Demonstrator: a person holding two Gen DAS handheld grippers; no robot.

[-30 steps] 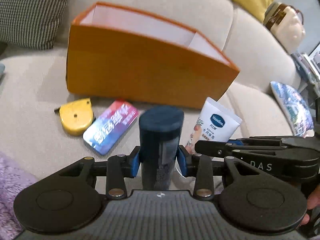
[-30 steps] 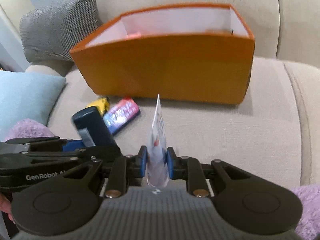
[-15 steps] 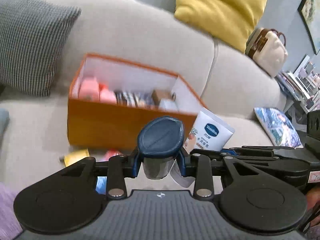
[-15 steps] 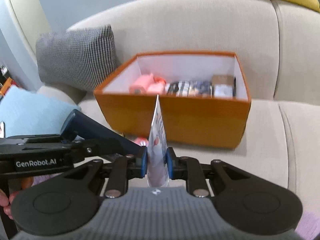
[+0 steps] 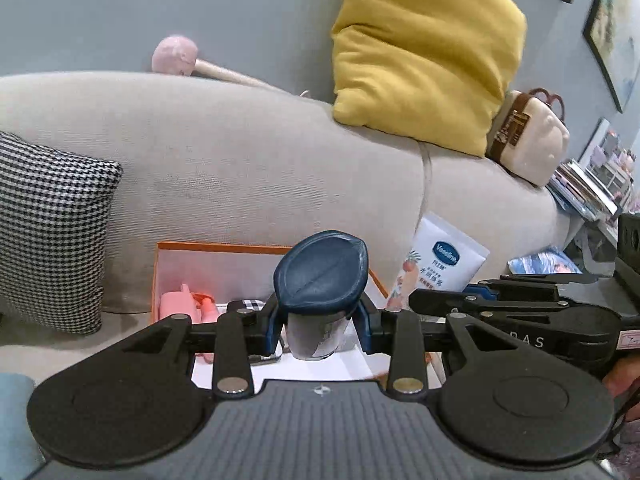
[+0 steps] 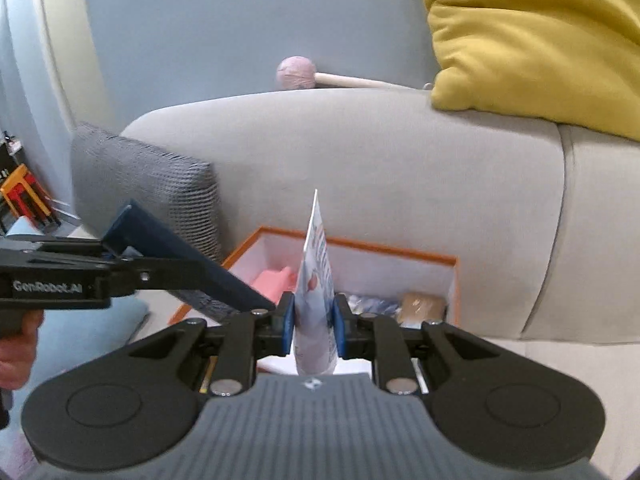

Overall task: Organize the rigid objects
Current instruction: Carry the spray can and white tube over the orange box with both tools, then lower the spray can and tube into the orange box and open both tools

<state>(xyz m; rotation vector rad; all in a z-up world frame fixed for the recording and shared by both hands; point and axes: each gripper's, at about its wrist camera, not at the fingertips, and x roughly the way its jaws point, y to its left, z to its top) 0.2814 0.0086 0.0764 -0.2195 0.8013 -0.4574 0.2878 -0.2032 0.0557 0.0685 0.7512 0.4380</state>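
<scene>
My left gripper (image 5: 320,330) is shut on a dark blue bottle (image 5: 321,276), cap end toward the camera, held over the orange box (image 5: 224,247) on the sofa. The same bottle (image 6: 188,258) shows at the left of the right wrist view. My right gripper (image 6: 314,330) is shut on a white cream tube (image 6: 316,280), seen edge-on above the orange box (image 6: 360,245). That tube (image 5: 438,266) also appears to the right in the left wrist view. Inside the box lie pink items (image 5: 188,306), a checked item and a brown one (image 6: 422,304).
A beige sofa back (image 5: 260,168) rises behind the box. A houndstooth cushion (image 5: 48,232) leans at the left, a yellow cushion (image 5: 424,52) and a cream bag (image 5: 532,140) sit on top. A pink-headed mallet (image 6: 298,74) lies on the backrest. A person's hand (image 6: 16,354) holds the left gripper.
Both grippers have risen with their objects and moved toward the box, from in front of its wall to above its opening. The tape measure and tin on the seat have dropped out of view.
</scene>
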